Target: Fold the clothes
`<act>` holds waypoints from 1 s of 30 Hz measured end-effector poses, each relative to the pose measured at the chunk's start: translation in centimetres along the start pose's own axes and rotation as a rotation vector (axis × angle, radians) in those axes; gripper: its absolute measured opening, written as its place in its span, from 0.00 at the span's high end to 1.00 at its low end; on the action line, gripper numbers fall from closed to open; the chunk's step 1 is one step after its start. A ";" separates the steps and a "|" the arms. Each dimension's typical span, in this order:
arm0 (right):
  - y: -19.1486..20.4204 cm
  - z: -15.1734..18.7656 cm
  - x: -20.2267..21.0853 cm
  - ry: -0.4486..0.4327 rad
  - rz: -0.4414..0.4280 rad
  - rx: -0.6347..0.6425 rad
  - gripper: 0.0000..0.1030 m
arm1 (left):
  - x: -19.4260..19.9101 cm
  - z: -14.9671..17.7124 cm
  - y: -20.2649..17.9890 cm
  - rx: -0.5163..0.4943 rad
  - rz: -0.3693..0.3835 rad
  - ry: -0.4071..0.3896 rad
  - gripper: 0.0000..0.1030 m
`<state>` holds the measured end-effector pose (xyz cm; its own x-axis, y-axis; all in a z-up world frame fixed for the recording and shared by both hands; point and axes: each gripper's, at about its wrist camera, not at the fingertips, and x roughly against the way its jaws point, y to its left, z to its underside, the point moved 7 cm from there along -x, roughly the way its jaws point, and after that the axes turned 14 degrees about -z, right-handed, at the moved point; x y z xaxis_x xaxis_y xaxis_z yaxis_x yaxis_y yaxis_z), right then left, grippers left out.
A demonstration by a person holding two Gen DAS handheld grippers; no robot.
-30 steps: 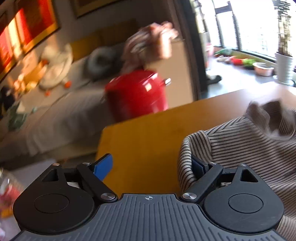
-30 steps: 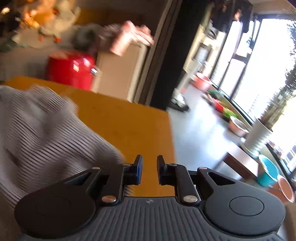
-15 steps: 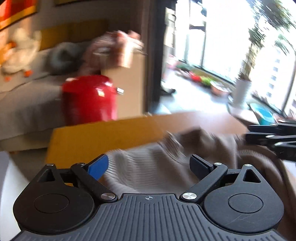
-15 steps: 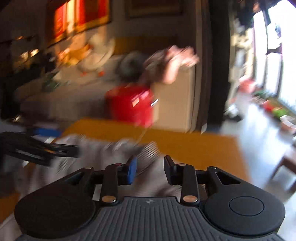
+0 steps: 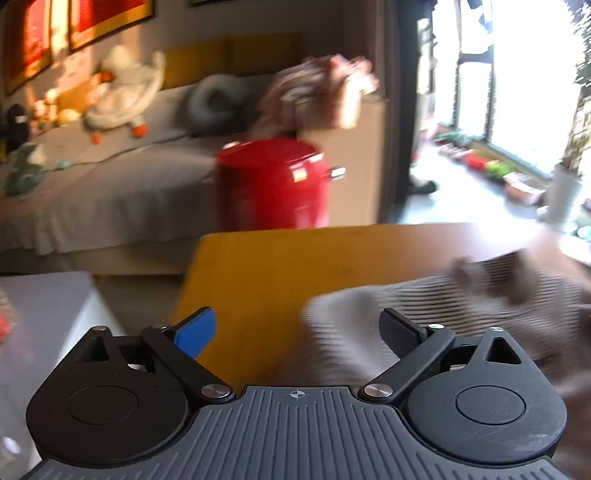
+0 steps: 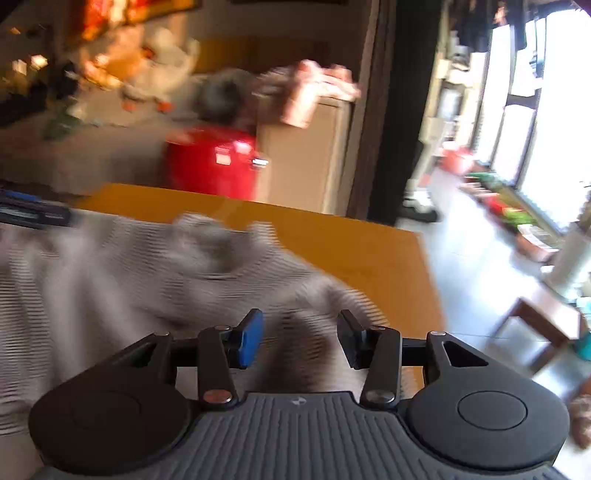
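Striped in grey and off-white, one ribbed sweater (image 6: pixel 122 280) lies spread on the yellow-orange wooden table (image 6: pixel 354 251), its collar bunched toward the far edge; in the left wrist view the same sweater (image 5: pixel 461 306) fills the right side of the table (image 5: pixel 280 266), blurred by motion. The left gripper (image 5: pixel 297 326) stands wide apart over bare wood and the sweater's near edge, with nothing pressed between its blue pad and black finger. The right gripper (image 6: pixel 301 334) is opening, its jaws parted above the fabric, which shows in the gap but is not pinched. Beyond the table's far edge stands one red cylindrical bin (image 5: pixel 273 184), and just beside it one beige cabinet (image 5: pixel 354 162) with a heap of pinkish clothes (image 5: pixel 317 85) on top. Only the left wrist view clearly shows the grey sofa (image 5: pixel 96 188), one white plush goose (image 5: pixel 122 96) lying on it, one grey ring-shaped cushion (image 5: pixel 216 101), two red framed pictures (image 5: pixel 74 22) on the wall and the corner of a white surface (image 5: pixel 48 306) at the lower left. Only the right wrist view shows a blurred dark gripper (image 6: pixel 35 212) reaching in from the left edge over the sweater, one low brown stool (image 6: pixel 543 328) on the glossy floor (image 6: pixel 476 266), and the row of bright windows (image 6: pixel 554 110) with potted things along the sill.
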<state>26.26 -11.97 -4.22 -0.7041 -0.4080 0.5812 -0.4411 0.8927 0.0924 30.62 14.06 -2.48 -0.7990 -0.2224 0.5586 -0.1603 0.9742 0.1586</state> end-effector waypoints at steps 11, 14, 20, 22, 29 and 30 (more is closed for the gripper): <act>8.0 6.2 2.8 0.129 -0.148 0.035 0.50 | 4.3 6.1 -6.0 -0.011 0.115 -0.092 0.00; 7.9 6.7 5.2 0.127 -0.120 0.024 0.49 | 5.8 7.7 -5.7 -0.011 0.129 -0.070 0.00; 5.1 8.3 14.9 0.016 0.021 -0.124 0.42 | 8.2 9.6 -4.1 0.020 0.152 -0.060 0.00; 5.0 9.1 17.4 -0.003 0.039 -0.146 0.42 | 7.9 9.4 -3.9 0.028 0.148 -0.055 0.00; 9.9 12.8 19.4 0.074 -0.033 -0.028 0.39 | 7.7 9.3 -4.2 0.015 0.132 -0.051 0.00; 10.8 13.4 18.9 0.094 -0.043 -0.009 0.38 | 7.6 9.2 -4.1 0.022 0.137 -0.052 0.00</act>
<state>0.70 -12.59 -3.03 -0.6291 -0.4266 0.6498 -0.4646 0.8766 0.1258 19.82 8.75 -6.36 -0.8429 -0.0856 0.5312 -0.0599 0.9961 0.0655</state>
